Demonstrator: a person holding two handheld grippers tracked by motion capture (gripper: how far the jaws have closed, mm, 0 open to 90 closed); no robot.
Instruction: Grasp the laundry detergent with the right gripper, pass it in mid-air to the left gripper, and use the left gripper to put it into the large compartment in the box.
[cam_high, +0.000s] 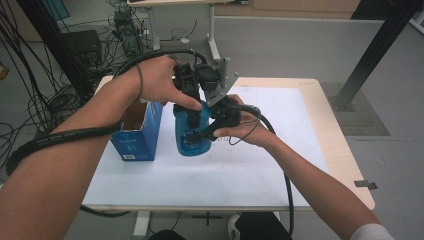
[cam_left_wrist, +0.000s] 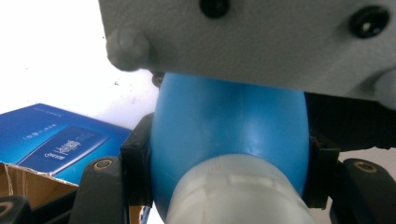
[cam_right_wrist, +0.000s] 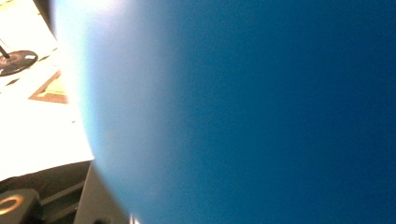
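A blue bottle (cam_high: 191, 142) stands on the white table (cam_high: 280, 165), near its middle. My left gripper (cam_high: 192, 116) comes down from above; in the left gripper view its jaws press on the bottle's shoulders (cam_left_wrist: 229, 121) just below the whitish cap (cam_left_wrist: 238, 191). From the right, my right gripper (cam_high: 204, 133) lies against the bottle's side, with its grey plate (cam_high: 223, 77) up by the left hand. In the right gripper view the blue bottle wall (cam_right_wrist: 257, 116) sits very close and blurred, one black jaw at the bottom left. That gripper seems shut on the bottle.
An open blue carton (cam_high: 140, 135) stands just left of the bottle, its printed flap (cam_left_wrist: 60, 140) in the left gripper view. The right gripper's grey plate (cam_left_wrist: 261, 42) hangs over the bottle there. Cables trail from both grippers. Another desk and wiring stand beyond the table.
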